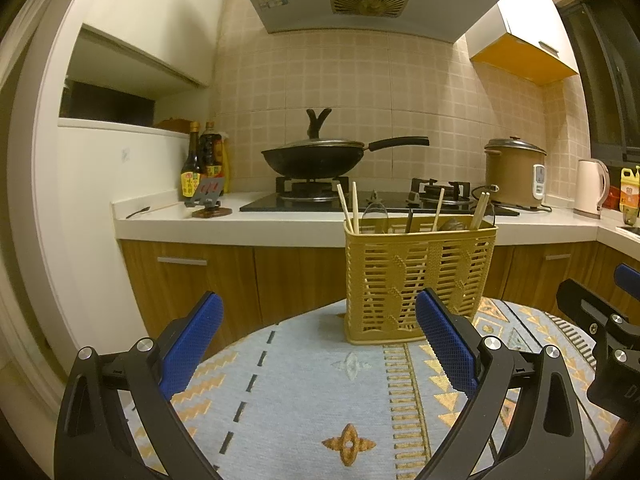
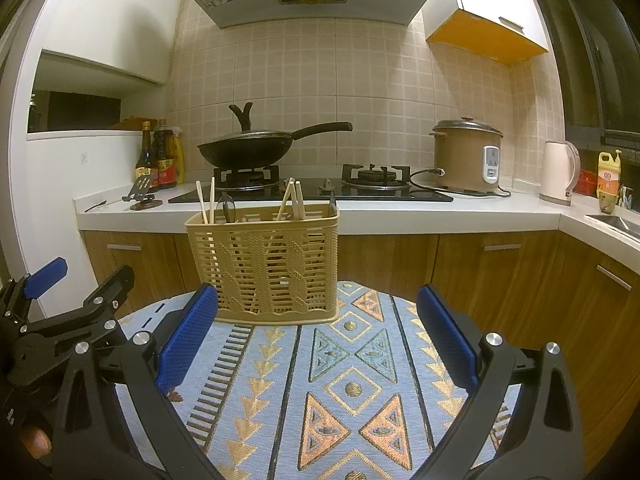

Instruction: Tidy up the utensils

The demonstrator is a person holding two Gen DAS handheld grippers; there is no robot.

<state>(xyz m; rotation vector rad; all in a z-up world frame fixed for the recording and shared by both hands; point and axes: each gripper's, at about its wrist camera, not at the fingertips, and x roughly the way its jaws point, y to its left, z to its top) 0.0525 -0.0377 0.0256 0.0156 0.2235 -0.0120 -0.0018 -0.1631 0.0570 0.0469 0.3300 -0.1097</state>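
Observation:
A tan slotted utensil basket [image 1: 416, 276] stands upright at the far edge of a round table with a patterned blue cloth [image 1: 304, 392]; it also shows in the right wrist view [image 2: 264, 264]. Wooden chopsticks [image 1: 347, 208] and dark spoon handles [image 1: 410, 220] stick up out of it. My left gripper [image 1: 320, 344] is open and empty, low over the cloth, short of the basket. My right gripper [image 2: 316, 340] is open and empty, also short of the basket [image 2: 264, 264]. Each gripper shows at the edge of the other's view.
Behind the table runs a kitchen counter [image 1: 280, 220] with a gas hob, a black wok [image 1: 316, 158], sauce bottles [image 1: 200, 160], a phone stand [image 1: 208, 196], a rice cooker [image 1: 514, 172] and a kettle [image 1: 592, 188]. A single utensil [image 1: 138, 212] lies at the counter's left end.

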